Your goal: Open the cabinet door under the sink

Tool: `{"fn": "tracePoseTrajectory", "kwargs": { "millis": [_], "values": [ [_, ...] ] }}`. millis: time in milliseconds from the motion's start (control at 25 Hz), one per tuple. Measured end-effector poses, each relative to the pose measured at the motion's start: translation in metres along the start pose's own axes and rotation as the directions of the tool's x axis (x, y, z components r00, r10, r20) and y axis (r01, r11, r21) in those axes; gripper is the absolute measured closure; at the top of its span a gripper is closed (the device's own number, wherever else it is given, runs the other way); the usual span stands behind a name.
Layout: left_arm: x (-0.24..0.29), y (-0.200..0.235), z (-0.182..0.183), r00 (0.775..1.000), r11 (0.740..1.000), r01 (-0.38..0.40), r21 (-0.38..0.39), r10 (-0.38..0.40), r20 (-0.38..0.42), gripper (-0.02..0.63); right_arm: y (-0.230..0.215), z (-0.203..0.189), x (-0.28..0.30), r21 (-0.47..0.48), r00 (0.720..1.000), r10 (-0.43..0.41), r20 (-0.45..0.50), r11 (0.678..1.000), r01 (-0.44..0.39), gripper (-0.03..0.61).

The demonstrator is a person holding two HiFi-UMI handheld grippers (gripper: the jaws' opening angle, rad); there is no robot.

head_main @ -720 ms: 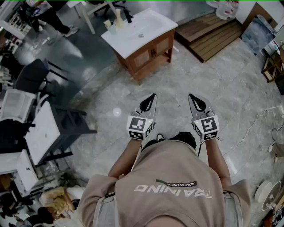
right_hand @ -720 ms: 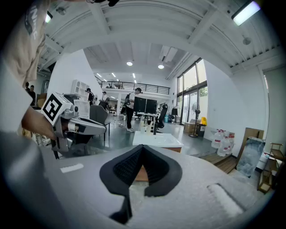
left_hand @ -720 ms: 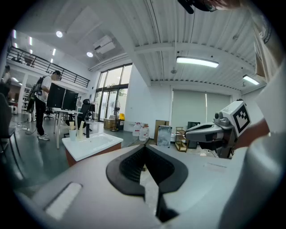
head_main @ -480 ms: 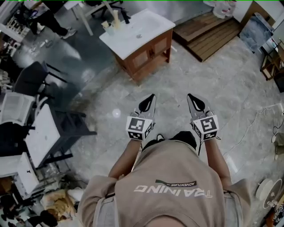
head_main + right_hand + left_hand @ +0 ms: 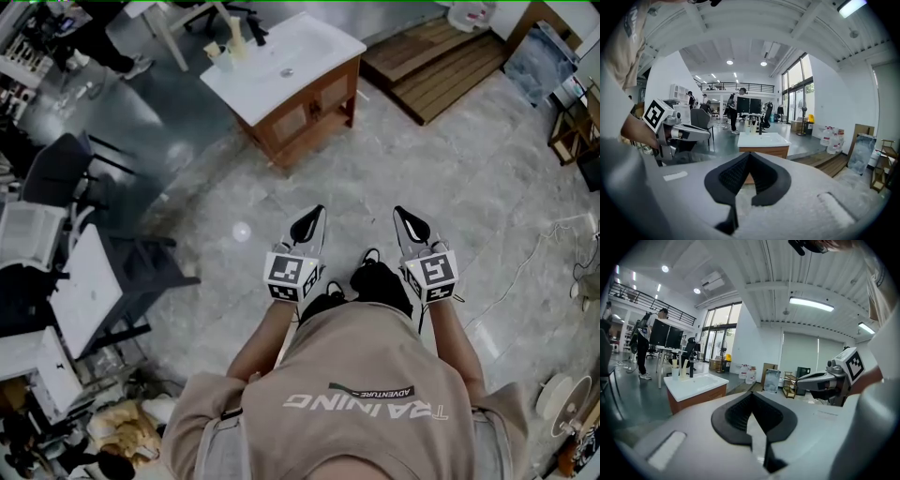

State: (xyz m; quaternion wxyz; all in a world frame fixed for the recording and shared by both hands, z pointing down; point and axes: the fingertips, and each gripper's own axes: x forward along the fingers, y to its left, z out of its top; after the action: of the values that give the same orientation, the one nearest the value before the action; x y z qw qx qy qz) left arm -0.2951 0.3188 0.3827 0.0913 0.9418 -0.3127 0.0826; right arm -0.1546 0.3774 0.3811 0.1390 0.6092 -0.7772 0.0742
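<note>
The sink cabinet (image 5: pixel 305 108) is a wooden unit with a white basin top (image 5: pixel 281 66) and two closed doors. It stands far ahead across the floor in the head view. My left gripper (image 5: pixel 312 217) and right gripper (image 5: pixel 406 217) are held side by side in front of the person's chest, both shut and holding nothing, well short of the cabinet. In the left gripper view the cabinet (image 5: pixel 696 397) lies beyond the shut left gripper (image 5: pixel 752 399). In the right gripper view the cabinet (image 5: pixel 764 151) sits straight ahead of the shut right gripper (image 5: pixel 749 159).
Wooden pallets (image 5: pixel 441 56) lie to the right of the cabinet. Chairs (image 5: pixel 66 169) and desks (image 5: pixel 84 291) crowd the left side. A person (image 5: pixel 103 33) stands at the far left. A cable (image 5: pixel 539 258) and a fan (image 5: pixel 561 401) are on the floor at right.
The cabinet has slid a little up and left in the head view. A dark shoe has come forward between the two grippers. Both grippers stay shut and side by side.
</note>
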Motion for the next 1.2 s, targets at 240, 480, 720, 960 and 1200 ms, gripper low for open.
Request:
{"fn": "tracePoseTrajectory", "kwargs": {
  "millis": [240, 480, 720, 960, 1200],
  "values": [
    [0.039, -0.002, 0.016, 1.0, 1.0, 0.009, 0.017, -0.008, -0.016, 0.597, -0.042, -0.017, 0.022, 0.113, 1.0, -0.018, -0.025, 0.993, 0.021, 0.577],
    [0.077, 0.015, 0.046, 0.999, 0.997, -0.024, 0.077, 0.026, -0.03, 0.597, -0.078, 0.003, 0.073, 0.13, 0.999, 0.026, 0.03, 0.991, -0.029, 0.577],
    [0.109, 0.03, 0.056, 0.993, 0.992, -0.093, 0.085, 0.098, -0.059, 0.597, -0.118, 0.006, 0.106, 0.139, 0.997, 0.065, 0.04, 0.988, -0.07, 0.577],
    [0.132, 0.031, 0.058, 0.986, 0.989, -0.138, 0.059, 0.142, -0.085, 0.597, -0.132, -0.012, 0.126, 0.171, 0.991, 0.134, -0.01, 0.977, -0.131, 0.577],
    [0.153, 0.037, 0.047, 0.981, 0.99, -0.135, 0.041, 0.139, -0.133, 0.597, -0.14, -0.024, 0.148, 0.2, 0.984, 0.171, -0.045, 0.967, -0.159, 0.577]
  ]
}}
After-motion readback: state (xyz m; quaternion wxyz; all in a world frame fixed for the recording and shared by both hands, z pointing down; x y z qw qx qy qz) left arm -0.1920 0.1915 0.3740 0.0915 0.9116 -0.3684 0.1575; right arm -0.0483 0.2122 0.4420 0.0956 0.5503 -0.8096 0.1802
